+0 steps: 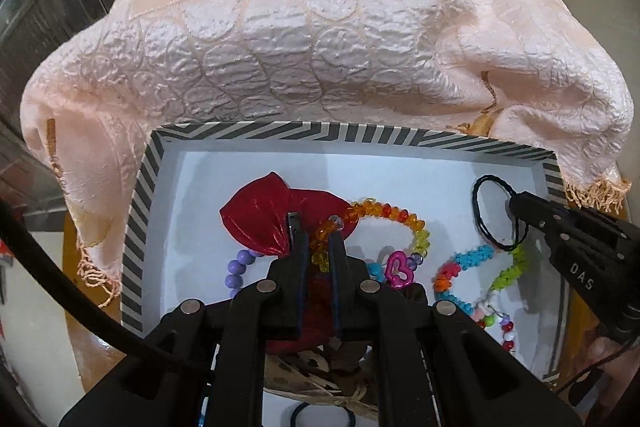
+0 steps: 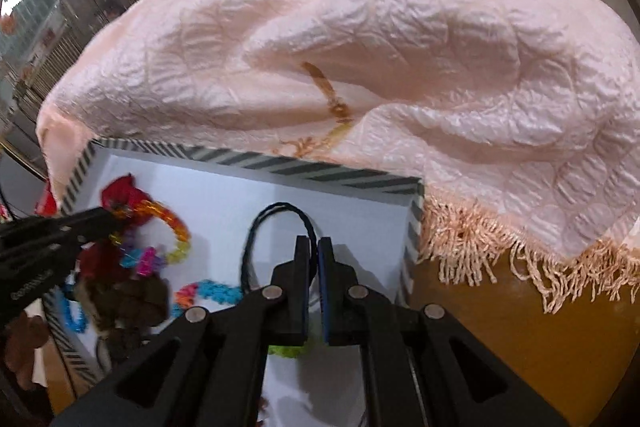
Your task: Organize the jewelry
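Note:
A white box with a striped rim (image 1: pixel 256 129) (image 2: pixel 304 169) holds the jewelry. My left gripper (image 1: pixel 318 231) is shut on a rainbow bead bracelet (image 1: pixel 400 215), over a red fabric bow (image 1: pixel 256 219); it also shows in the right wrist view (image 2: pixel 108 217). My right gripper (image 2: pixel 314 242) is shut on a thin black hair tie (image 2: pixel 256 239), a loop at the box's right side (image 1: pixel 480 215); the gripper also shows in the left wrist view (image 1: pixel 514 205). A braided multicolour bracelet (image 1: pixel 476 259), a pink heart charm (image 1: pixel 398 269) and purple beads (image 1: pixel 236 269) lie in the box.
A crinkled pink scarf with fringe (image 1: pixel 320 39) (image 2: pixel 360 67) is draped behind the box and over its far edge. The box stands on a brown wooden surface (image 2: pixel 500 327). A dark blue hair tie (image 1: pixel 320 417) and brown items (image 2: pixel 136 301) lie at the box's near end.

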